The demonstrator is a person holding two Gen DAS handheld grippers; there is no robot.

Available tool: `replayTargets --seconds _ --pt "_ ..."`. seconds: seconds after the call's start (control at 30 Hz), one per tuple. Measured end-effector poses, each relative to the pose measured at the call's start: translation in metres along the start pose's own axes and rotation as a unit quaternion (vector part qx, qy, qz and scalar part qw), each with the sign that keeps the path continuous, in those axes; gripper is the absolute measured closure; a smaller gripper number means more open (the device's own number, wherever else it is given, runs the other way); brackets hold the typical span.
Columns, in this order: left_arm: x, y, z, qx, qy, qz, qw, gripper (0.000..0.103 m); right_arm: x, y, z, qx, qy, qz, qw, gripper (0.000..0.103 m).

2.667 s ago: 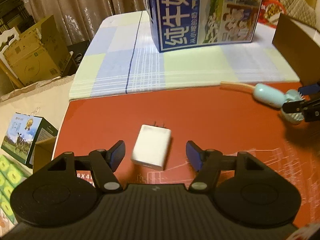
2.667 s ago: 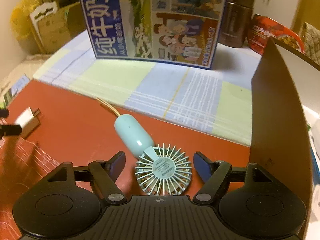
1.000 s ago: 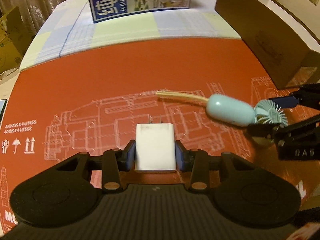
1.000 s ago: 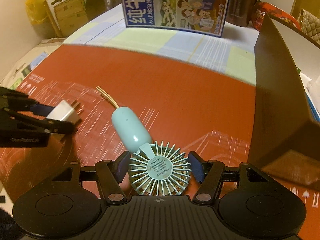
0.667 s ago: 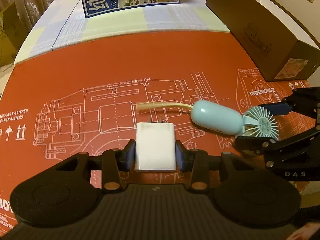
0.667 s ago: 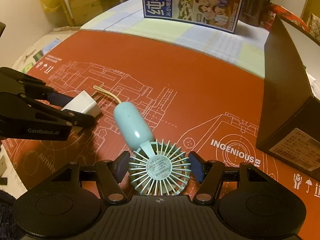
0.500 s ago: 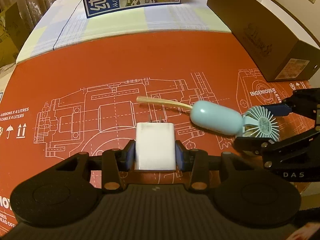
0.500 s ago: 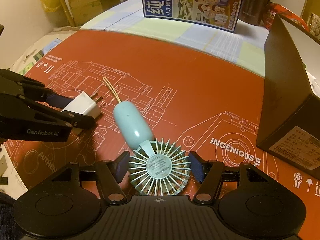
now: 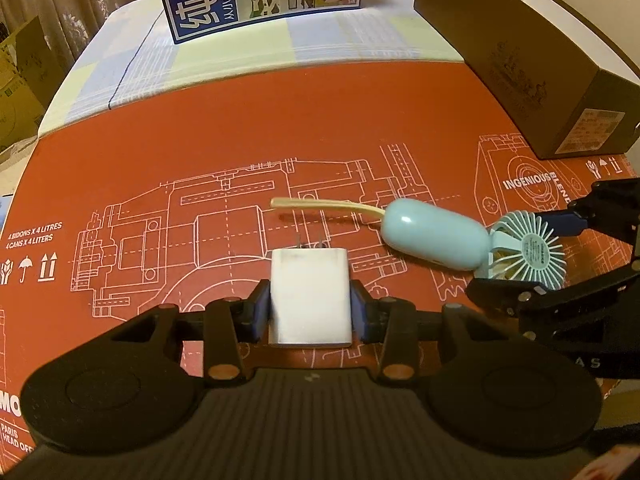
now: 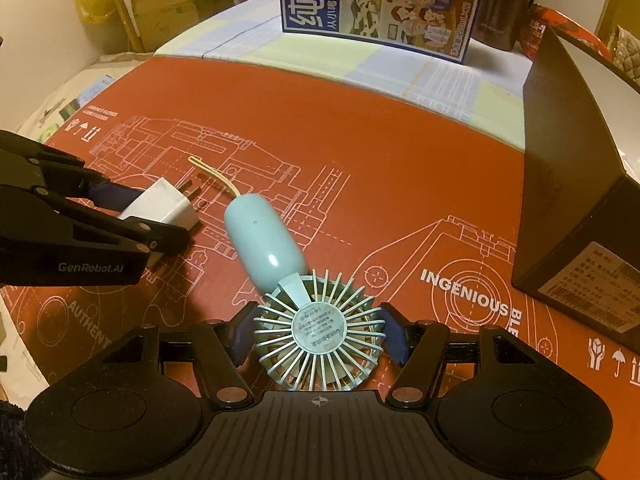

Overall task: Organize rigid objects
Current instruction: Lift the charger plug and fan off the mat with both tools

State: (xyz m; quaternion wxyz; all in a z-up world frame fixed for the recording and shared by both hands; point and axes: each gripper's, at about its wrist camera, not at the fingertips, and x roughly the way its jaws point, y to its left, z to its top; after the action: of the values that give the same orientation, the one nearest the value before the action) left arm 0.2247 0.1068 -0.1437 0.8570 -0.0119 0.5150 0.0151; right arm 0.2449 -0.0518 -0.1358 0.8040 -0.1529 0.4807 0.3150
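Gripping a white rectangular plastic wall charger point(image 9: 310, 298), the left gripper point(image 9: 310, 310) has both blue pads pressed against the charger's sides, with the two metal prongs pointing forward, away from the gripper body. Just ahead and to its right lies the pale cord of a small turquoise plastic handheld fan point(image 10: 320, 336), whose oval handle extends forward and leftward from the right gripper point(image 10: 320, 334). That gripper is clamped on the round slatted fan head, one pad on each side of its rim. Both objects are above a red printed cardboard sheet point(image 10: 360, 168); whether they touch it cannot be told. A dark brown rectangular box point(image 10: 568, 184) stands to the right of the right gripper.
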Motion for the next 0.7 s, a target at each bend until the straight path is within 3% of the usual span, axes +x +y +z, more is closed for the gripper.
replayTargets --seconds 0.7 --pt "0.000 -0.004 0.004 0.005 0.014 -0.002 0.9999 0.067 -0.010 -0.012 -0.001 0.047 -0.004 0.005 0.999 0.043"
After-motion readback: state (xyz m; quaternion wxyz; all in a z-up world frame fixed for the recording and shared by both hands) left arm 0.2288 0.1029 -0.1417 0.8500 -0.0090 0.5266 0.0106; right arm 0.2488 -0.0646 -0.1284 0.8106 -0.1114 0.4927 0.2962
